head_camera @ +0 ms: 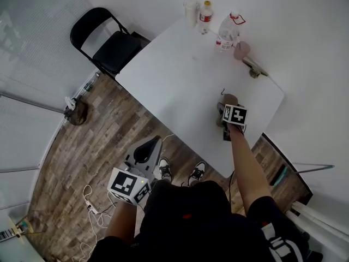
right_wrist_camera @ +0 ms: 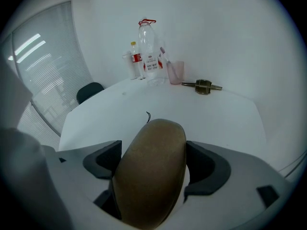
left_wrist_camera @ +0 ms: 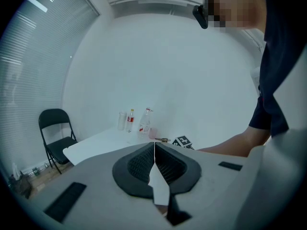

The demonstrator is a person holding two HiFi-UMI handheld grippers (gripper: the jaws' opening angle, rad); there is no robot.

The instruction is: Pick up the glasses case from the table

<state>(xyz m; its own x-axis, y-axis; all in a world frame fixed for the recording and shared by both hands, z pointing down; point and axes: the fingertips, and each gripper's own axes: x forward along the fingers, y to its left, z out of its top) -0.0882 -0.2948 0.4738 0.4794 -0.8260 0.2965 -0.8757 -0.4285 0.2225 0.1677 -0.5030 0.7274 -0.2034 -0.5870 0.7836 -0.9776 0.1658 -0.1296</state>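
Note:
A brown oval glasses case (head_camera: 230, 99) (right_wrist_camera: 151, 166) lies near the front edge of the white table (head_camera: 180, 75). My right gripper (head_camera: 228, 107) (right_wrist_camera: 154, 162) is tilted down over it, open at its widest. The case sits between the two dark pads (right_wrist_camera: 103, 159), and a thin strip of table shows beside the right pad. My left gripper (head_camera: 146, 150) (left_wrist_camera: 154, 150) hangs low at the left, off the table over the wooden floor. It is shut, with its pads meeting and nothing between them.
At the table's far end stand a clear glass (head_camera: 191, 12), two plastic bottles (head_camera: 205, 16) (head_camera: 228, 31), a pink cup (head_camera: 241, 49) and a small brownish tool (head_camera: 253, 67). A tiny black scrap (right_wrist_camera: 148, 116) lies just beyond the case. A black folding chair (head_camera: 112, 42) stands left of the table.

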